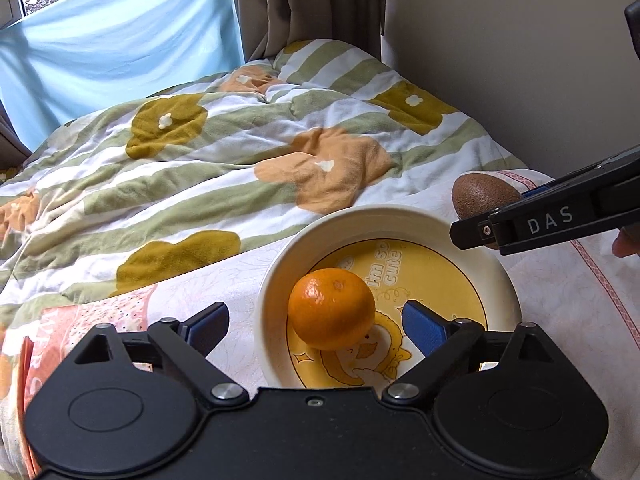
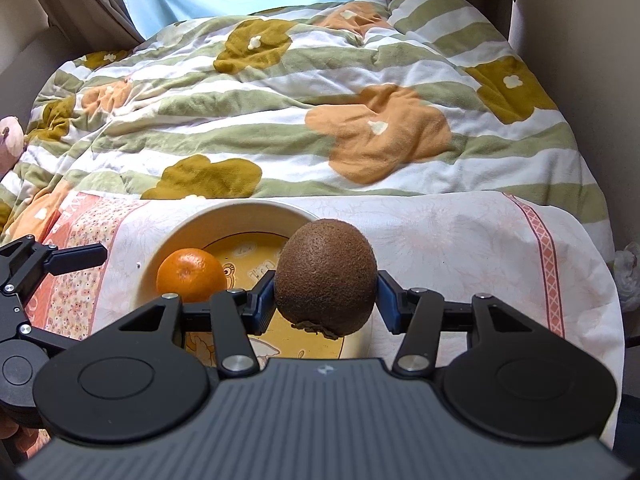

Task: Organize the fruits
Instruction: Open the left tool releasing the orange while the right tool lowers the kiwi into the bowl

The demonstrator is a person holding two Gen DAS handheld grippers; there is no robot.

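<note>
An orange mandarin (image 1: 331, 307) lies in a cream bowl (image 1: 280, 256) with a yellow cartoon bottom, on a cloth on the bed. My left gripper (image 1: 316, 326) is open, its blue pads on either side of the mandarin without touching it. My right gripper (image 2: 326, 296) is shut on a brown kiwi (image 2: 326, 276) and holds it above the bowl's right side (image 2: 224, 216). The mandarin (image 2: 191, 274) shows left of the kiwi there. In the left wrist view the kiwi (image 1: 482, 196) sits behind the right gripper's finger (image 1: 532, 222).
The bowl rests on a white and pink patterned cloth (image 2: 460, 240) at the bed's near end. A striped flower quilt (image 1: 224, 152) covers the bed beyond. A wall (image 1: 520, 60) runs along the right, curtains (image 1: 120, 40) at the back.
</note>
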